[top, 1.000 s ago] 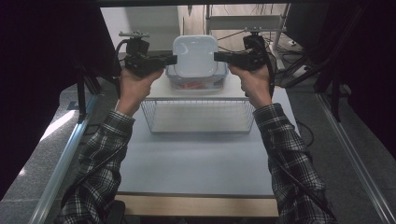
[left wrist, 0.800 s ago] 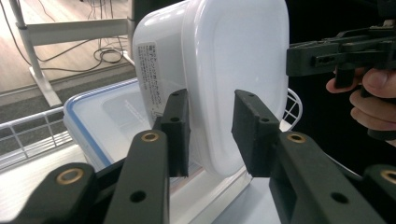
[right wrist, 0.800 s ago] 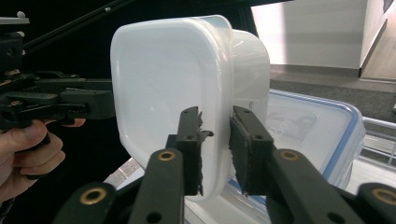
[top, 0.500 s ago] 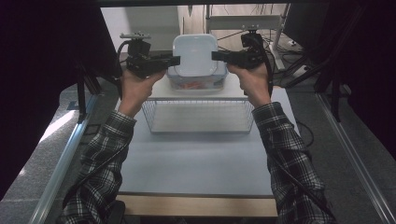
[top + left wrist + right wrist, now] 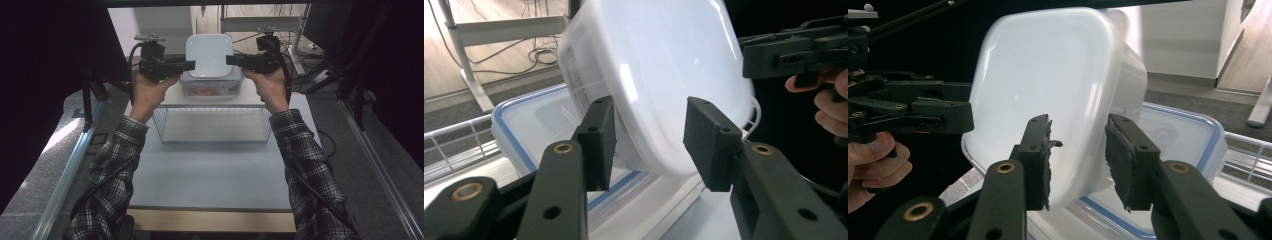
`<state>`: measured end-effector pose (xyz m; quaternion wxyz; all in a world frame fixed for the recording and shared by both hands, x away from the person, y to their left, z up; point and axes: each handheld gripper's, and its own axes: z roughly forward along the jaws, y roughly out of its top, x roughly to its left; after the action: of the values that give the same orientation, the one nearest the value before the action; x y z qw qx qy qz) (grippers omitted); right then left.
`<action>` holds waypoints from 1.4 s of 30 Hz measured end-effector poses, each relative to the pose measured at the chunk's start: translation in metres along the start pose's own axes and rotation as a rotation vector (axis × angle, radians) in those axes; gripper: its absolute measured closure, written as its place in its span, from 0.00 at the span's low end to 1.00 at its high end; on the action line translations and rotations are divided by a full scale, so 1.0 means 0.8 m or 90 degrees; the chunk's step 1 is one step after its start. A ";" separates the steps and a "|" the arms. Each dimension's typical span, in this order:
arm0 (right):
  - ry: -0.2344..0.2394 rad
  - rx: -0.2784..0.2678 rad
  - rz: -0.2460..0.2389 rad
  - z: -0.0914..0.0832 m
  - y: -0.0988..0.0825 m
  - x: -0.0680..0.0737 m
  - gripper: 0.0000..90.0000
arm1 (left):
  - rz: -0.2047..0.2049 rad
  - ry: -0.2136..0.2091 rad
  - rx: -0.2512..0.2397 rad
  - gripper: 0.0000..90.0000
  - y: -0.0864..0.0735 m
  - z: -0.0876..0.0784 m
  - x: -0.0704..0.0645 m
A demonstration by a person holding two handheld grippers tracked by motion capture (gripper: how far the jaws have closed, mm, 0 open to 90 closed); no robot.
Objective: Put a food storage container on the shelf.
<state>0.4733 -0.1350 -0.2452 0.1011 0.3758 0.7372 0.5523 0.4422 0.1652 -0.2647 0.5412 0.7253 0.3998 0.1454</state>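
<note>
The white tub (image 5: 209, 55) is stood on edge, tilted, on the lidded box (image 5: 212, 89) atop the wire shelf (image 5: 214, 125). Both claws have just been opening: the left gripper (image 5: 189, 65) and right gripper (image 5: 231, 60) are released, pads off the tub's rim, which lies between the jaws. It is judged that withdrawal should be made straight outward, so the leaning tub is not nudged over.

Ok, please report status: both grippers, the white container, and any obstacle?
Left gripper and right gripper open, jaws just opening, flanking white container. It leans tilted on blue-rimmed lidded box. Wire basket below, not obstructing.
</note>
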 end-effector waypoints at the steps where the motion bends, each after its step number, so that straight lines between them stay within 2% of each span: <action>1: -0.002 0.001 -0.001 0.000 0.000 -0.001 0.69 | -0.005 -0.008 -0.004 0.60 0.000 0.001 0.002; 4: -0.003 0.000 -0.001 0.003 0.000 -0.004 0.68 | -0.025 -0.022 -0.012 0.59 0.000 0.003 0.007; 8: -0.008 0.005 0.000 0.007 -0.001 -0.005 0.68 | -0.032 -0.025 -0.011 0.58 0.003 0.007 0.011; 14: -0.007 -0.002 0.005 0.009 -0.001 -0.007 0.67 | -0.024 -0.011 -0.014 0.56 0.009 0.011 0.014; 21: -0.021 -0.010 0.005 0.010 0.000 -0.006 0.66 | -0.005 0.026 -0.017 0.48 0.012 0.013 0.011; 27: -0.033 -0.031 0.020 0.012 -0.003 -0.008 0.63 | -0.012 0.028 -0.031 0.44 0.011 0.016 0.011; 29: -0.037 -0.038 0.022 0.012 -0.004 -0.010 0.61 | -0.001 0.037 -0.036 0.43 0.012 0.017 0.010; 33: -0.033 -0.048 0.032 0.013 -0.006 -0.012 0.60 | 0.004 0.047 -0.032 0.41 0.016 0.021 0.013; 38: -0.036 -0.052 0.024 0.012 -0.006 -0.012 0.57 | 0.003 0.055 -0.042 0.38 0.015 0.021 0.015; 42: -0.030 -0.058 0.010 0.008 -0.007 -0.012 0.50 | 0.010 0.040 -0.053 0.33 0.012 0.017 0.013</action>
<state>0.4811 -0.1378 -0.2551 0.1309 0.3893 0.7055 0.5775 0.4618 0.1631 -0.2631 0.5569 0.7003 0.4047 0.1887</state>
